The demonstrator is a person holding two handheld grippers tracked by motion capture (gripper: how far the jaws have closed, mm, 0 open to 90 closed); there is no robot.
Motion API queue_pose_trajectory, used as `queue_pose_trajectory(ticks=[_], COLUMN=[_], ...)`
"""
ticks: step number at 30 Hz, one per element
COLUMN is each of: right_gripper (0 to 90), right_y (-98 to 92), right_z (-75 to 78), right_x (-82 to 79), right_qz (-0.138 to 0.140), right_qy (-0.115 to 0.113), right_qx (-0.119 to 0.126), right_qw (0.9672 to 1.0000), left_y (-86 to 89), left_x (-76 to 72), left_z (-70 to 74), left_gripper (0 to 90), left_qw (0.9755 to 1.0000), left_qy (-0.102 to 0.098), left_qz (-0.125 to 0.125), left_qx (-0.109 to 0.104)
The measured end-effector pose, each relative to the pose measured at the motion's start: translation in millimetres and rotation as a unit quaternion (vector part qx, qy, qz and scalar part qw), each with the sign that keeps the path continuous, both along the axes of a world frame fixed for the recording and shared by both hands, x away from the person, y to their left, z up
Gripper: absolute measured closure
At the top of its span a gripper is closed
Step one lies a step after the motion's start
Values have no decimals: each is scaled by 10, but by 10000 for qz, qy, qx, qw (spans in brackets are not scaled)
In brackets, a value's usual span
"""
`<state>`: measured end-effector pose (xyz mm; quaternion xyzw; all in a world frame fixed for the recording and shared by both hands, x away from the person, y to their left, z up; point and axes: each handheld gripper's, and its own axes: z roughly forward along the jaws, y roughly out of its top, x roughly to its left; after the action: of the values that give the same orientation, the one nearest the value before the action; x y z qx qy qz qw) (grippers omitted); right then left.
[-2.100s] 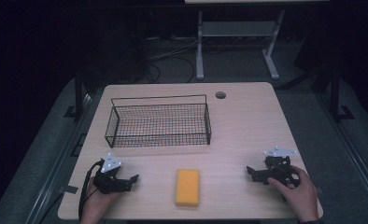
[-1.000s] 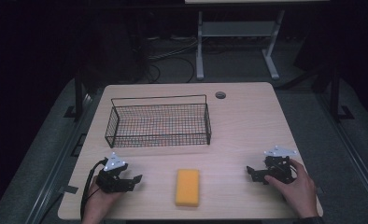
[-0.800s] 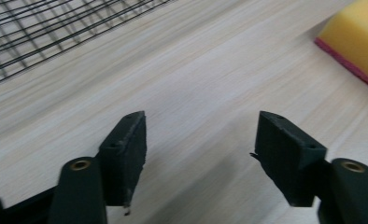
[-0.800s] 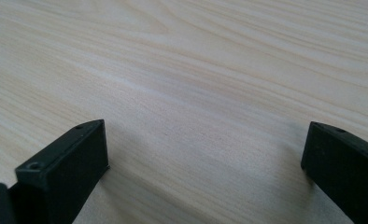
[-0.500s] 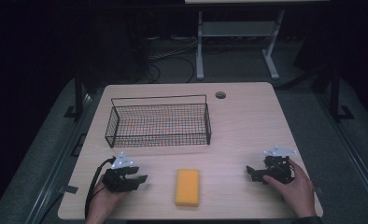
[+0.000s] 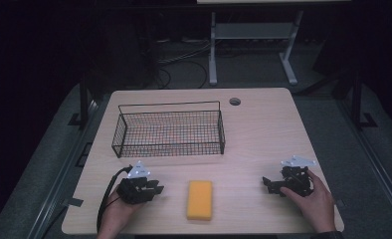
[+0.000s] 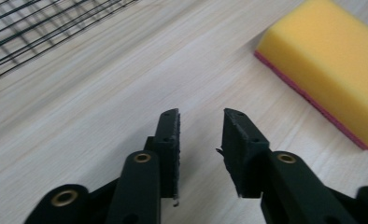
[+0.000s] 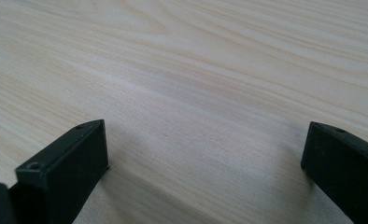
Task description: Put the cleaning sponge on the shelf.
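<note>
Lying flat on the pale wooden table (image 6: 263, 129), the soft yellow block-shaped sponge (image 6: 200, 199) sits between the left gripper (image 6: 156, 189), jaws a little apart, and the right gripper (image 6: 266, 184), jaws wide apart, with the black wire basket (image 6: 168, 130) beyond.

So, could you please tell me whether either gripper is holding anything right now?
Nothing is held. The left gripper and right gripper both have open, empty jaws; the sponge lies untouched.
</note>
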<state>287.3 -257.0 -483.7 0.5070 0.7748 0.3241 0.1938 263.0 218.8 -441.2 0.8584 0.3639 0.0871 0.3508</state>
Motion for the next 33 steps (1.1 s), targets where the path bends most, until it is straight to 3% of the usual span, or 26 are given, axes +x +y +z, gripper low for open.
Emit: queue_pose_trajectory(ticks=[8, 33], right_gripper=[0, 0], right_y=[0, -1], right_z=[0, -1], right_x=[0, 0], right_qz=[-3, 3], right_qy=[1, -2], right_qx=[4, 0], right_qw=[10000, 10000], left_y=[-142, -539], left_x=[15, 84], left_z=[55, 24], left_gripper=[894, 897], left_qw=[9996, 9977], left_qy=[72, 181], left_qz=[-260, -658], left_qx=[-101, -28])
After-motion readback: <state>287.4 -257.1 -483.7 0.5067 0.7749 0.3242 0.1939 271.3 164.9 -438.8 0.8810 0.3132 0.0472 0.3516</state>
